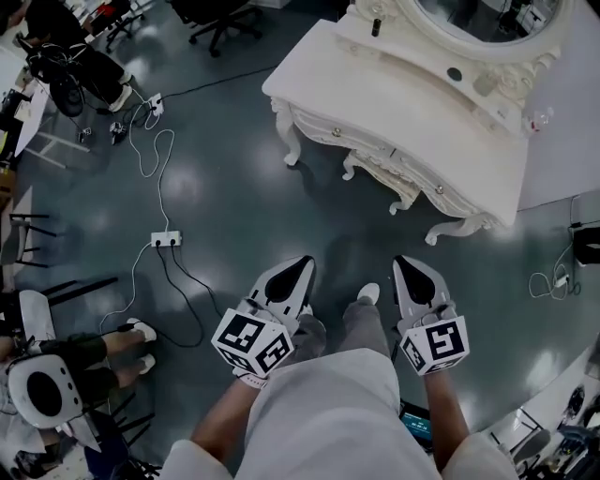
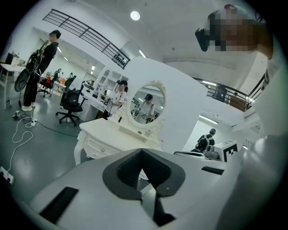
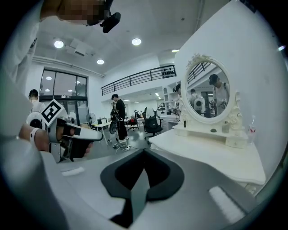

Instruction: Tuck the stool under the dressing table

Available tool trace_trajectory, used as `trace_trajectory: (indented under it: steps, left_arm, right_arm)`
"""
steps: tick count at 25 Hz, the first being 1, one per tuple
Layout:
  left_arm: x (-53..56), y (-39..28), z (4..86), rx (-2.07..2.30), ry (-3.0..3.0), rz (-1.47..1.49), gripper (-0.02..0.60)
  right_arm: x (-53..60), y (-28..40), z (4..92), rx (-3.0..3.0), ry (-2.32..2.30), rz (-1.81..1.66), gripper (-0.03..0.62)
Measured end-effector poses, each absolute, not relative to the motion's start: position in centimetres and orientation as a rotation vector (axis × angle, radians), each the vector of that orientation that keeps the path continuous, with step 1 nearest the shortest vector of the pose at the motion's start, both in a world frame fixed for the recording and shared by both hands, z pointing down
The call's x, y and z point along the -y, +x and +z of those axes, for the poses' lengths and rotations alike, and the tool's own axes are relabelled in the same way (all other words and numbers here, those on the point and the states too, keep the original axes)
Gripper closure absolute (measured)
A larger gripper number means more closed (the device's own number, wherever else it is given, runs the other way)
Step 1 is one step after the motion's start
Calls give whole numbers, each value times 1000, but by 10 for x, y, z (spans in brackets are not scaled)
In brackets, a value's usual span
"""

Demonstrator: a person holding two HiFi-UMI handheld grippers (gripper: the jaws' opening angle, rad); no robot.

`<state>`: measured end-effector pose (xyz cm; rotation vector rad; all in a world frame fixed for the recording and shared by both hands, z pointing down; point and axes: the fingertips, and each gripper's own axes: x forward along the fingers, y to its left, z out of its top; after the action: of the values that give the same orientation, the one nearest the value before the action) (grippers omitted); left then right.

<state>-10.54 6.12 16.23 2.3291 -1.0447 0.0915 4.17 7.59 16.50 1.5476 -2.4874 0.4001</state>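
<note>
The white carved dressing table (image 1: 403, 103) with an oval mirror (image 2: 147, 102) stands ahead of me on the grey floor. Curved white legs (image 1: 403, 200) show under its front edge; I cannot tell whether any of them belong to the stool, and no separate stool is in view. My left gripper (image 1: 302, 267) and right gripper (image 1: 405, 265) are held side by side in the air short of the table and point toward it. Both are shut and hold nothing. In the left gripper view the jaws (image 2: 142, 150) meet; in the right gripper view the jaws (image 3: 144, 150) meet too.
A power strip (image 1: 166, 240) with white and black cables lies on the floor to the left. A person sits at the lower left (image 1: 56, 375), with a foot (image 1: 141, 330) near the cables. Office chairs (image 1: 220, 19) stand at the back. Another cable (image 1: 553, 279) lies at right.
</note>
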Motion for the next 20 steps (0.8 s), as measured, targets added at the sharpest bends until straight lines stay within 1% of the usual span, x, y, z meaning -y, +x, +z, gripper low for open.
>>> trace_trajectory:
  steps: [11,20]
  left_arm:
    - [-82,-172,96,1185,2373,21,574]
    - [-115,-223,76,1275,2399,-5,574]
  right_arm:
    - [-92,-14,99,2601,1501,258,585]
    - [-110,-41,68,2644,1511,158,585]
